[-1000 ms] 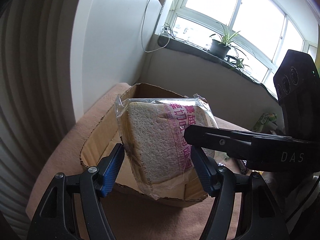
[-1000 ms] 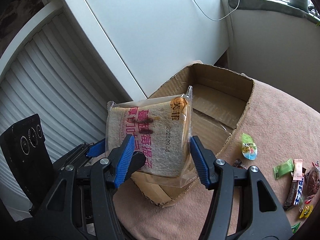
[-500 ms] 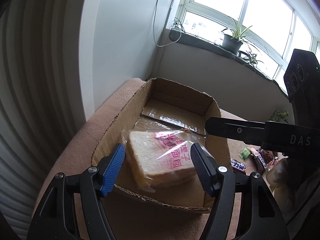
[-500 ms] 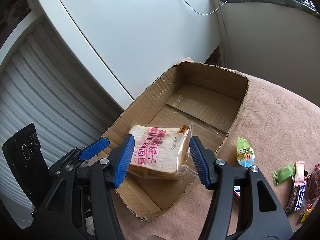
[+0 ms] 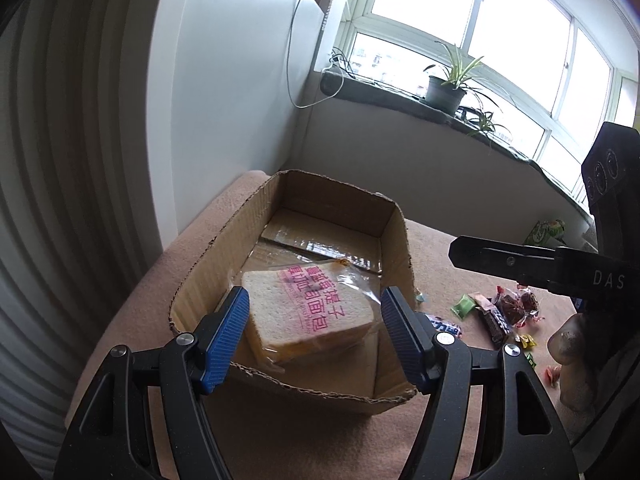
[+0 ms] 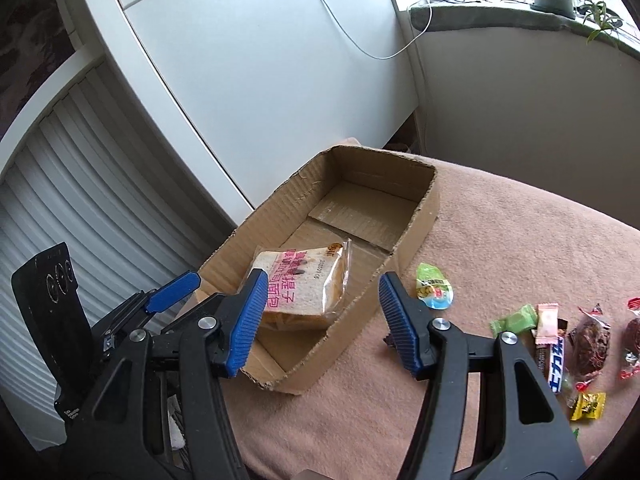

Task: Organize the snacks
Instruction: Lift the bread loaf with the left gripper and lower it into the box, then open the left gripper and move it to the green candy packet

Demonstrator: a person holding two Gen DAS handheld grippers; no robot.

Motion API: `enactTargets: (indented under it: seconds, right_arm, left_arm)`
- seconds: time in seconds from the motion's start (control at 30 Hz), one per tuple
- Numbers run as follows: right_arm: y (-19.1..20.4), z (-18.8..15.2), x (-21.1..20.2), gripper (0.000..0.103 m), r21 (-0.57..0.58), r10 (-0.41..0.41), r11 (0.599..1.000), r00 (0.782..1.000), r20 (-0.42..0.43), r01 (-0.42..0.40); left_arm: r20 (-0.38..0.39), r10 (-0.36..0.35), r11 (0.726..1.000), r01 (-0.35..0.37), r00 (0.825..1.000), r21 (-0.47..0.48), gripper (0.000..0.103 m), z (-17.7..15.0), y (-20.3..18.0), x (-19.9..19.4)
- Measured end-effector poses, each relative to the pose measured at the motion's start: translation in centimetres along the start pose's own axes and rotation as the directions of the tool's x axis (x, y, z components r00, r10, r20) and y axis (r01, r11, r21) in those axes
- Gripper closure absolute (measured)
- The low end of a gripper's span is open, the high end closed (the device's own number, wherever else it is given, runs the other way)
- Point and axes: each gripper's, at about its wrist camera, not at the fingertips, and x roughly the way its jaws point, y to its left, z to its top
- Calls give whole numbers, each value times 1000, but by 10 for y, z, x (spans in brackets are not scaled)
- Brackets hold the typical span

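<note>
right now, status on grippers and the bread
Left gripper open, empty. Right gripper jaws just opening, nothing between them. Bagged bread lying in cardboard box. Loose snacks outside on cloth.

One cardboard box (image 6: 424, 208), one bread pack (image 6: 304, 292), two tools.

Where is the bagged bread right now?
The bagged bread lies flat on the floor of the cardboard box, at its near end, in both wrist views; the loose candies sit on the blanket outside, to the box's right.
</note>
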Motion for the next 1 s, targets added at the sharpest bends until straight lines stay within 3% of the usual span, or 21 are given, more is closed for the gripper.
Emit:
enactTargets:
  seconds: [0.07, 0.23, 0.43, 0.77, 1.0]
  right_arm:
    - [-6, -6, -16, 29, 1, -29, 1000, 999, 30, 29]
    - [-33, -27, -56, 28, 39, -90, 995, 993, 72, 87]
    - [-76, -69, -102, 17, 139, -233, 966, 965, 117, 217]
    - [-136, -138, -140, 17, 233, -456, 869, 889, 36, 436]
    - [-159, -171, -138, 17, 233, -481, 850, 876, -22, 473]
  left_arm:
    - [9, -6, 1000, 6, 1000, 13, 35, -1, -7, -4]
    - [11, -39, 999, 39, 999, 29, 35, -5, -24, -9]
    - [-11, -99, 993, 100, 995, 60, 34, -12, -50, -5]
    - [-101, -192, 972, 203, 976, 118, 34, -34, -101, 20]
    - [-160, -238, 947, 265, 958, 180, 34, -48, -140, 33]
